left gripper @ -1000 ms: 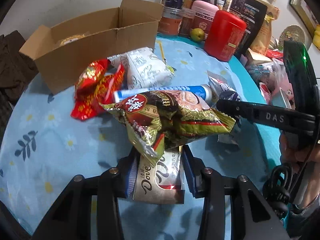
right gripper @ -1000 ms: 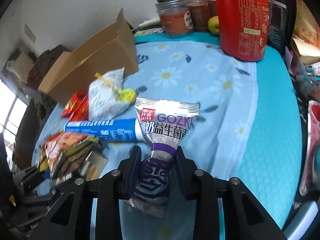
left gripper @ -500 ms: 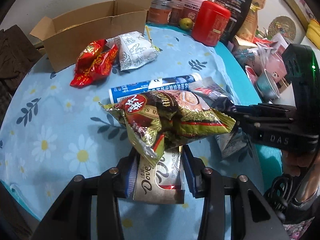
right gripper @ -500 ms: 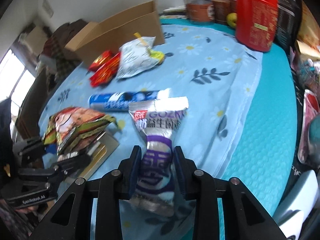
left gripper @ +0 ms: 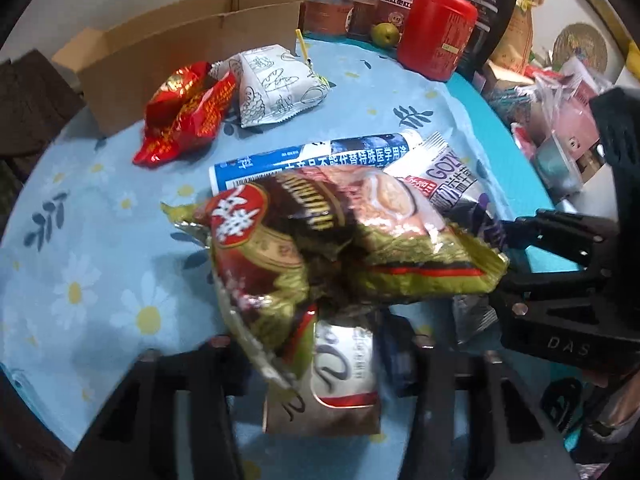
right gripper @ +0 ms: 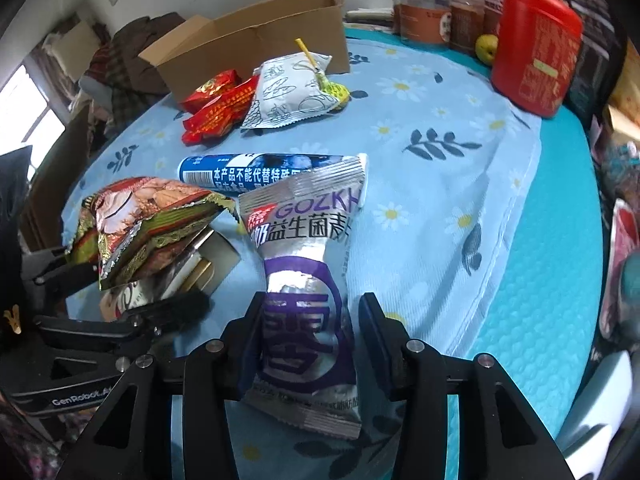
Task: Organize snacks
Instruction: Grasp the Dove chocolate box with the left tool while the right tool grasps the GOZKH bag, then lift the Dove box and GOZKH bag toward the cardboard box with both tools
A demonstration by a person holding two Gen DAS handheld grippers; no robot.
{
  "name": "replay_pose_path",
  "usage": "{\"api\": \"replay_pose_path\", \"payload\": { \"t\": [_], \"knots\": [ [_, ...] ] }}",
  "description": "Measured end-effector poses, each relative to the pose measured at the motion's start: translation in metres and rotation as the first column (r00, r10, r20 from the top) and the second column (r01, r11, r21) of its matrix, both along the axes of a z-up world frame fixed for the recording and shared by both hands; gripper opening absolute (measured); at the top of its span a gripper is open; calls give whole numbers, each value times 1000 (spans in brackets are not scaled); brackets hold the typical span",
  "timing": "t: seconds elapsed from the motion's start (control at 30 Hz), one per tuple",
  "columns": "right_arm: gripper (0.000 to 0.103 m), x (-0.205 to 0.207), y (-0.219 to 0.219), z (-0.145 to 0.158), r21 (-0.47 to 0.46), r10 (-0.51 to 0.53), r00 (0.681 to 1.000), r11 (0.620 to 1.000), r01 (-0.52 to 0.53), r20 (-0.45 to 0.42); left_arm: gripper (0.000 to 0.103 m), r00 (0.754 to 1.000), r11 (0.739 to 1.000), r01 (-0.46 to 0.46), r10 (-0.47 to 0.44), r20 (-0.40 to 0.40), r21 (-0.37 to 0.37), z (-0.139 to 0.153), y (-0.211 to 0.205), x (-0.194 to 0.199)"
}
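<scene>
Two grippers working low over the daisy-print cloth (left gripper: 100, 240), both angled steeply down. On the right gripper (right gripper: 310, 320): jaws just opening, silver-and-purple pouch (right gripper: 304, 248) standing between the fingers (right gripper: 376, 332), one pad against the pouch's edge, the other clear of it with a gap showing, so no squeeze on it. Pouch bottom down on the cloth, top fanned out toward the blue tube (left gripper: 312, 156) lying flat across the middle. Over to the left gripper (left gripper: 320, 356): a Dove packet (left gripper: 344, 364) between its fingers, a crumpled gold-green bag (left gripper: 320, 248) bunched over it and spilling across the fingertips. Too blurred and too covered to tell whether the pads press on the packet. Gold-green bag and silver pouch almost touching, the two tools side by side. Further back, red packets (left gripper: 184, 112) beside a white printed pouch (left gripper: 276, 84), both just in front of an open cardboard box (left gripper: 192, 48). Off at the far edge, a red canister (left gripper: 436, 48) among jars.
</scene>
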State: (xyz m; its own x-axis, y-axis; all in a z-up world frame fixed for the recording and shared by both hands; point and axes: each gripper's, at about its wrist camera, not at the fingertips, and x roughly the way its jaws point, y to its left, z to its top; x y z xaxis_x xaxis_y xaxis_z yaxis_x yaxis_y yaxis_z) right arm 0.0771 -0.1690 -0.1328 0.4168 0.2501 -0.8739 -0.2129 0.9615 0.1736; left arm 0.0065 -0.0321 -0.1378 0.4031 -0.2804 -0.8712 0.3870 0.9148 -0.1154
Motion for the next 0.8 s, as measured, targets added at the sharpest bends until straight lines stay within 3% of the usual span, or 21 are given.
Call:
{"api": "replay_pose_path", "payload": {
  "t": [0.03,0.17,0.33,0.47,0.8],
  "knots": [
    [37,1,0,0,1,1,1000,1000,-1,5,44,1000,1000,-1,1,-17,-16,1,2,2],
    [34,4,-7,5,43,-8,1000,999,7,16,43,996,994,-14,4,-85,-112,8,15,11],
    [33,8,-14,19,67,-23,999,998,20,48,43,998,984,-19,7,-65,-180,31,25,16],
    [32,12,-15,33,84,-13,997,996,6,78,43,998,961,-16,0,-59,-276,49,35,22],
    [32,23,-5,63,71,22,987,997,-33,157,44,995,961,-2,28,92,-276,88,43,29]
  ]
}}
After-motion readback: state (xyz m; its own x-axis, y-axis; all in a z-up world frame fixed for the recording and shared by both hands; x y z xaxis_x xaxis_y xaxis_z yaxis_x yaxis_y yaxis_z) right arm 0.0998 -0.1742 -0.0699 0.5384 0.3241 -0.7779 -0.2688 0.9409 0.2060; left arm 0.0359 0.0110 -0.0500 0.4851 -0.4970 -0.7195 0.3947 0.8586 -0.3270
